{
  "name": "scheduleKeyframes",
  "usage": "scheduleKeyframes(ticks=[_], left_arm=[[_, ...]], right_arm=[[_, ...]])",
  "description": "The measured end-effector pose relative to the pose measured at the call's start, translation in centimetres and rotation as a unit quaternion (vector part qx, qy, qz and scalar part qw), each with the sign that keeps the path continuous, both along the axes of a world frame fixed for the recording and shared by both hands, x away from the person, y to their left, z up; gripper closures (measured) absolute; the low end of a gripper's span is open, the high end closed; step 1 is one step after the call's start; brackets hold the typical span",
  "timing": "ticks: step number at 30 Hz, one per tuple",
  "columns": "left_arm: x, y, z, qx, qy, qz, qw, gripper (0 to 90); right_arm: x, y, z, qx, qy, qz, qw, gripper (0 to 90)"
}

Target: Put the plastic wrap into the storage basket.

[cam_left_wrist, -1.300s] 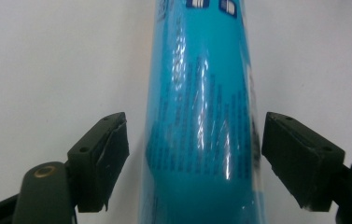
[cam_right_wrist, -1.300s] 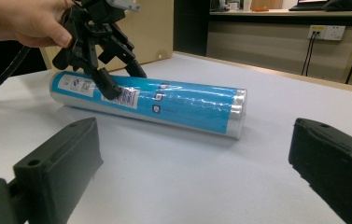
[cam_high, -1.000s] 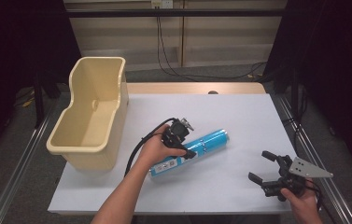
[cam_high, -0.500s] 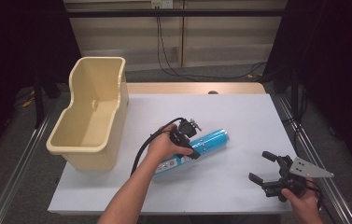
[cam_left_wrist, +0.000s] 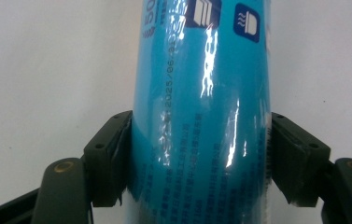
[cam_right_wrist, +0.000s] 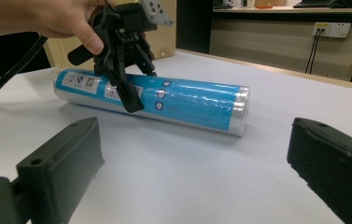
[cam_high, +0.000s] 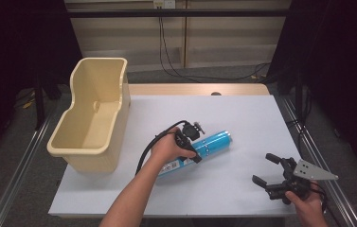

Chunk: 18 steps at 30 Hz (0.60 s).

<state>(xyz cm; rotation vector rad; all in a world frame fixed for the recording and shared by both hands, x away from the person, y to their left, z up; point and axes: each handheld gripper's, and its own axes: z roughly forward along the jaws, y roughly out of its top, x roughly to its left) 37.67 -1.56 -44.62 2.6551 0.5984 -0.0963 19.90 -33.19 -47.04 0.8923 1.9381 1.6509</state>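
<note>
Blue tube (cam_high: pixel 200 150): lies flat near the middle of the white table (cam_high: pixel 242 118), long axis slanting from near-left to far-right; glossy printed wrap, silvery band at the far end.

Left gripper (cam_high: pixel 191 144): comes down over the tube around mid-length; its jaws have just been closing, and in the left gripper view both black pads (cam_left_wrist: pixel 110 156) sit flush against the tube's sides, so it has the tube clamped while the tube rests on the table.

Right gripper (cam_high: pixel 272 176): held near the table's near-right edge, well apart from the tube; jaws spread wide with nothing between them.

Handling: probably a rigid round cylinder, light to moderate in weight; the shiny film looks slick, so it may twist or slide between flat pads, and a round body can roll once freed.

Where to hold: across the diameter near the middle, as now, so neither end dips when lifted.

Beige bin (cam_high: pixel 93 123): stands at the table's left, open and empty, the likely destination.
</note>
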Motion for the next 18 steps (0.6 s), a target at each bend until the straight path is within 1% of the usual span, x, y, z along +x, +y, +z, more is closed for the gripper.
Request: scheduleKeyframes(ticks=[1,9,10,11,12,13,14,15,16,17,18], left_arm=[[0.0,0.0,-0.1,0.005,0.003,0.002,1.0000,29.9],[-0.1,-0.1,-0.3,0.015,0.005,0.000,0.9999,30.4],[-0.2,-0.2,-0.3,0.018,0.006,0.006,0.9998,30.5],[-0.2,-0.4,-0.2,0.026,0.003,0.003,0.9997,30.6],[-0.4,-0.5,-0.1,0.028,0.002,0.009,0.9996,30.7],[-0.4,-0.5,-0.1,0.028,0.002,0.009,0.9996,30.8],[-0.6,-0.9,0.0,0.045,-0.005,0.003,0.9990,31.0],[-0.6,-0.9,0.0,0.045,-0.005,0.003,0.9990,31.1],[-0.6,-1.1,0.2,0.058,0.002,0.003,0.9983,31.2],[-0.6,-1.2,0.3,0.059,0.014,0.013,0.9980,31.3],[-0.7,-1.2,0.3,0.060,0.022,0.019,0.9977,31.6]], right_arm=[[0.0,0.0,0.0,0.000,0.000,0.000,1.0000,2.9],[0.0,0.0,0.0,-0.001,0.000,0.000,1.0000,2.9],[0.0,0.0,0.0,-0.001,0.000,0.000,1.0000,2.9],[0.0,0.0,0.0,-0.001,-0.001,0.001,1.0000,2.9],[0.0,0.0,0.0,-0.002,0.000,0.000,1.0000,2.9],[0.0,0.0,0.0,-0.002,0.000,0.000,1.0000,2.9],[0.0,0.0,0.0,0.000,0.000,0.000,1.0000,2.9],[0.0,0.0,0.0,0.000,0.000,0.000,1.0000,2.9],[0.0,0.0,0.0,-0.001,-0.001,-0.001,1.0000,2.9],[0.0,0.0,0.0,0.000,-0.001,-0.001,1.0000,2.9],[0.0,-0.1,0.0,0.000,-0.001,-0.001,1.0000,2.9]])
